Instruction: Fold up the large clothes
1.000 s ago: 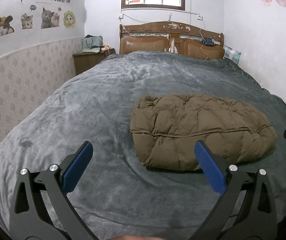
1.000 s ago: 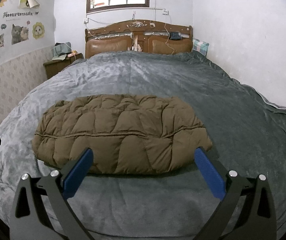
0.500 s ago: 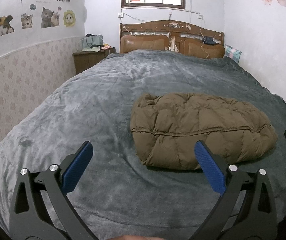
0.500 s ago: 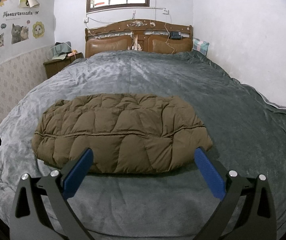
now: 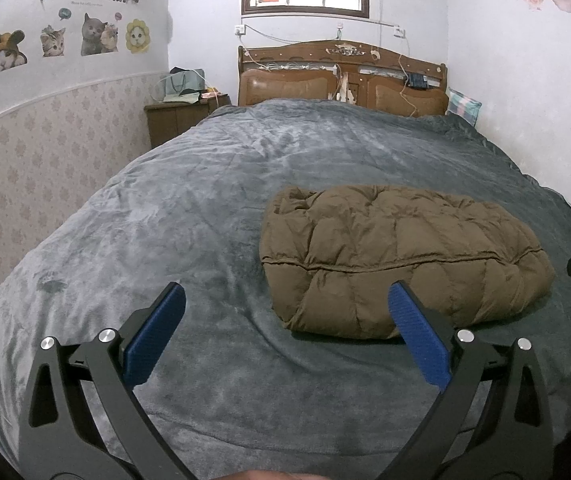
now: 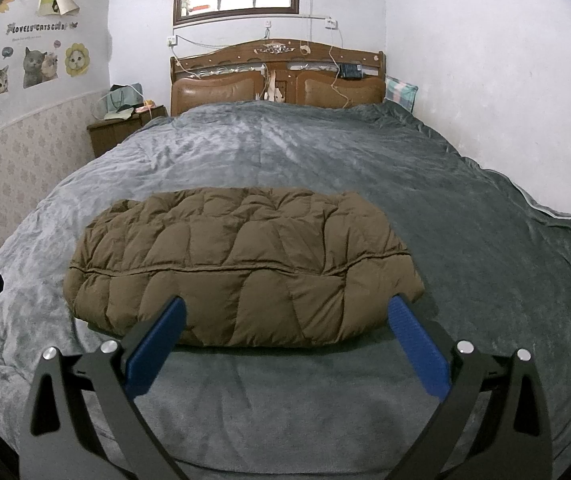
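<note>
Puffy brown quilted coat (image 6: 241, 268) lies folded into a thick bundle on the grey bed (image 6: 485, 240); likely light, soft, springy, slippery-shelled; best pinched at the stitched seam or an end; left tool (image 5: 285, 308) and right tool (image 6: 285, 320) hover released, empty.

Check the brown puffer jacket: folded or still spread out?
Folded. The brown puffer jacket lies as one compact bundle on the grey blanket, a doubled edge along its near side, no sleeves showing. Neither tool touches it.

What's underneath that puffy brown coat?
The brown coat lies folded on a grey blanket covering the bed. Whatever lies beneath the coat's folds is hidden.
</note>
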Demonstrator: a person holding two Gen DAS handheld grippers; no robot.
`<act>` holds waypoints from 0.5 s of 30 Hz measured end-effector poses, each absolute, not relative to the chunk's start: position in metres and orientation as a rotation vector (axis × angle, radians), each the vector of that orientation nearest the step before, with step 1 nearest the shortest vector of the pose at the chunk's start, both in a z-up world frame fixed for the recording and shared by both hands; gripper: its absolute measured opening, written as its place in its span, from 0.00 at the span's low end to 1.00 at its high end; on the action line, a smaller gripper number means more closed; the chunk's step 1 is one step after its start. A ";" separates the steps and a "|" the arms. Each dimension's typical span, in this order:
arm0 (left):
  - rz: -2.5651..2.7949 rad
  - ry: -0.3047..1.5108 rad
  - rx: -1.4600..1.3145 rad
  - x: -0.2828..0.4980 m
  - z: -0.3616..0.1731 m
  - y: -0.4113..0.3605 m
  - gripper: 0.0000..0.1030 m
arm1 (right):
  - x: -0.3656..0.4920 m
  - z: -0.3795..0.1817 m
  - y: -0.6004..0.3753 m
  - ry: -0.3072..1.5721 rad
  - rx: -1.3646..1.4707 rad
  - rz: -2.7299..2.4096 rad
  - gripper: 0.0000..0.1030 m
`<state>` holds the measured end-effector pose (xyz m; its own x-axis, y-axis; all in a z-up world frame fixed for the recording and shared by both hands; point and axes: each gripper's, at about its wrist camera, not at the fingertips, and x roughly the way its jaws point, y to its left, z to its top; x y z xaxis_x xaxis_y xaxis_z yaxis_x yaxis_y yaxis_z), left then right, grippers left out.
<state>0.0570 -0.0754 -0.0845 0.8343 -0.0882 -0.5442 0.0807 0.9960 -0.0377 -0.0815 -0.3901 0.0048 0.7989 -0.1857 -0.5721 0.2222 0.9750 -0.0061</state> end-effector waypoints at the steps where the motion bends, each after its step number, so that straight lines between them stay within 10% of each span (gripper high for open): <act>1: -0.089 0.577 -0.013 0.057 -0.085 -0.075 0.97 | -0.082 0.004 -0.390 0.607 0.063 -0.219 0.98; 15: -0.089 0.577 -0.012 0.057 -0.085 -0.076 0.97 | -0.082 0.004 -0.391 0.608 0.060 -0.218 0.98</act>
